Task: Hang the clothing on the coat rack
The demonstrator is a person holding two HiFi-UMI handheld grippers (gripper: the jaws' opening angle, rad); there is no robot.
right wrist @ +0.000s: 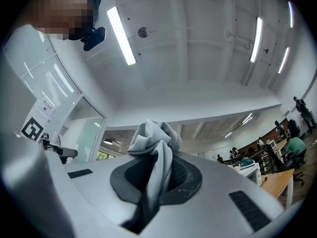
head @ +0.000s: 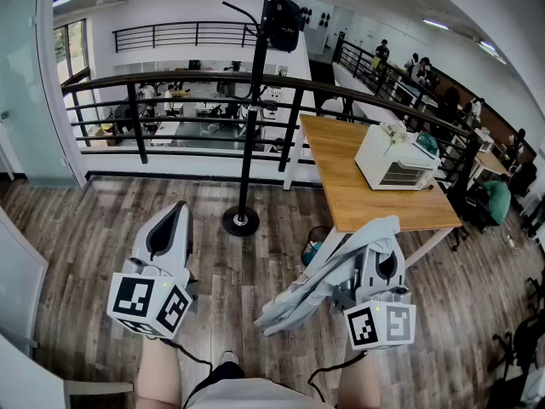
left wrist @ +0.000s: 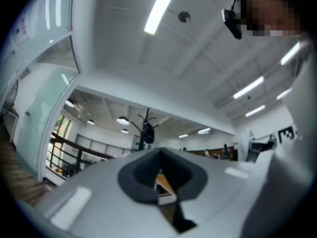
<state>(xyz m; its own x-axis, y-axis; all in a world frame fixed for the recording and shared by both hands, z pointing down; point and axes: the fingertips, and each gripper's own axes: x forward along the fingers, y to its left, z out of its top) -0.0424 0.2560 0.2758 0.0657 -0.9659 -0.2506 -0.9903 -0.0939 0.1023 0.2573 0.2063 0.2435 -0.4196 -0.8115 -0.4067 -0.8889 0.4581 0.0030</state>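
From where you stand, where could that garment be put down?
Bare: the table's left half, beside the white box; the floor around the rack base. Crowded: the rack top's right side, where a black bag hangs.

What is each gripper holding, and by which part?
The right gripper pinches a bunched fold of the pale grey-blue fabric garment; the left gripper holds nothing.

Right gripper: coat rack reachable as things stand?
Probably, once closer: open floor separates the right gripper, shut on the garment, from the coat rack; the table stands aside. A dark bag takes one hook; others look free.
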